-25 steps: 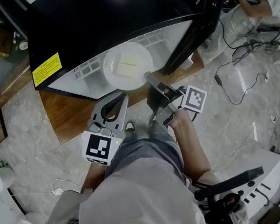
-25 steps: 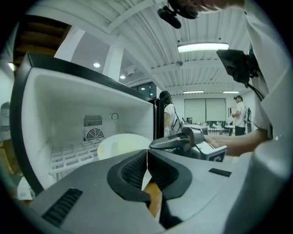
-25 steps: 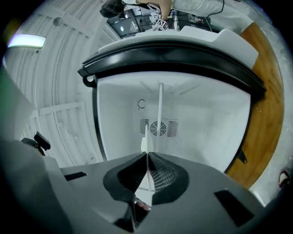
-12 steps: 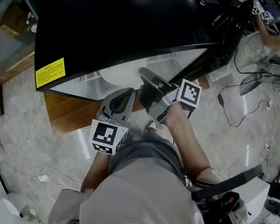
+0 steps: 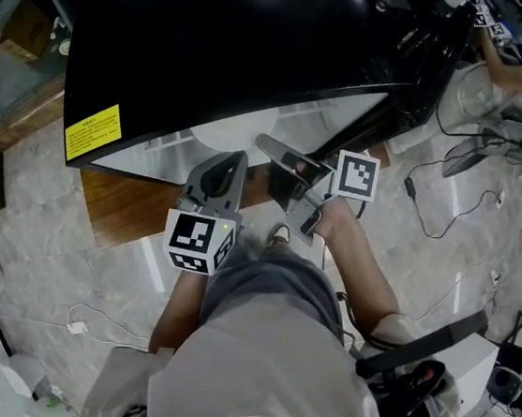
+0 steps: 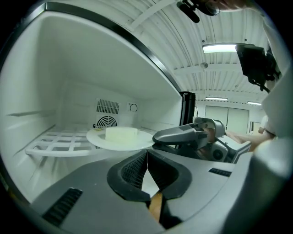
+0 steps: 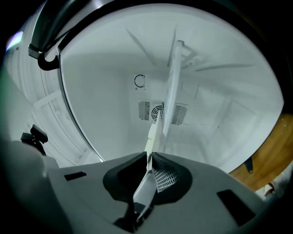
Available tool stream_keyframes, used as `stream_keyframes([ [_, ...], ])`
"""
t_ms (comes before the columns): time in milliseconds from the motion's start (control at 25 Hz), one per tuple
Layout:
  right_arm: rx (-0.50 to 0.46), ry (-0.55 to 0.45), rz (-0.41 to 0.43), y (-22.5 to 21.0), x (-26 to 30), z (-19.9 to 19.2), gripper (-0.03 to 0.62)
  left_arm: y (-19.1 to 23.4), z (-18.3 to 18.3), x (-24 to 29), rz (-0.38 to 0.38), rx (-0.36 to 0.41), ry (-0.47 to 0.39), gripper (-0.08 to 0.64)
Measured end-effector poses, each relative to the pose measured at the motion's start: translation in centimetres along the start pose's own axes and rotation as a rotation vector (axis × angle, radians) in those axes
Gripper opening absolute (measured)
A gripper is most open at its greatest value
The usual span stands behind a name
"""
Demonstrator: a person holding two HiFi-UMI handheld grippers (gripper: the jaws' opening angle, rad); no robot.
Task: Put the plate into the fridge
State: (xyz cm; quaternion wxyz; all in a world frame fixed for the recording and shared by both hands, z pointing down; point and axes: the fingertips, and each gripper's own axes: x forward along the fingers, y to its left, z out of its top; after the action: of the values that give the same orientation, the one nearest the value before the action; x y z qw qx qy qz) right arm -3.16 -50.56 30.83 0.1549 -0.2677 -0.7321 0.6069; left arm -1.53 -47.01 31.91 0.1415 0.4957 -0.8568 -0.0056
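Step in hand: setting the plate on the rack inside the fridge (image 5: 215,46). At far left of the left gripper view, the white wire shelf (image 6: 55,142) runs along the compartment's left wall. The plate (image 6: 94,135) sits level above its right part, well inside the white liner. Whether its base already touches the bars cannot be told. A pale rectangular block (image 6: 121,133) lies near the plate's middle. Next over, the left gripper (image 6: 146,153) has its jaws closed together with nothing between them. It is held low in front of the opening, just beside the right gripper (image 6: 183,135) and clear of the plate. The right gripper (image 7: 149,157) is clamped tight on the plate's near rim. In its own view the plate (image 7: 170,91) shows edge-on, running from the pads toward the fan grille on the back wall. Judgement: the plate is carried from one edge only, so its far side will tend to droop. The wrist should stay level so that the block does not slide. The plate should go down until its base bears on several bars, and far enough in that the near rim does not overhang the shelf front. Only then should the jaws part, and the right gripper draw straight back without lifting the rim. The left gripper is best kept out of that path.
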Motion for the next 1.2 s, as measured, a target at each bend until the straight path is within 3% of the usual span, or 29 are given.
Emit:
stream_keyframes([
  [280,-0.090,0.052,-0.043,-0.4,0.8,0.1,0.035,-0.3,-0.1,-0.4,0.008,0.000,-0.013,0.020],
  [400,-0.045,0.071,0.028,1.7,1.4,-0.4,0.175,-0.7,0.3,-0.2,0.014,-0.001,-0.026,0.020],
  [440,-0.036,0.076,0.052,2.2,1.3,-0.7,0.190,-0.6,0.6,-0.1,0.017,-0.004,-0.034,0.020],
  [560,-0.085,0.056,0.065,2.5,0.5,-1.3,0.189,0.1,1.6,0.4,0.021,-0.004,-0.051,0.020],
  [720,-0.198,0.016,0.033,2.7,0.7,-0.4,0.072,2.1,2.8,1.3,0.045,-0.005,-0.054,0.020],
  [800,-0.323,-0.005,-0.038,2.1,0.4,0.4,0.042,2.4,3.1,1.5,0.054,-0.011,-0.057,0.020],
  [1000,-0.898,0.035,-0.358,-0.6,0.7,1.5,0.037,2.5,2.4,1.6,0.063,0.004,-0.054,0.020],
  [1080,-1.009,0.047,-0.402,-1.0,1.7,1.6,0.035,2.9,2.1,1.8,0.062,0.014,-0.043,0.020],
  [1200,-1.067,0.036,-0.426,-0.8,1.9,1.8,0.035,2.5,1.8,1.8,0.063,0.019,-0.031,0.020],
])
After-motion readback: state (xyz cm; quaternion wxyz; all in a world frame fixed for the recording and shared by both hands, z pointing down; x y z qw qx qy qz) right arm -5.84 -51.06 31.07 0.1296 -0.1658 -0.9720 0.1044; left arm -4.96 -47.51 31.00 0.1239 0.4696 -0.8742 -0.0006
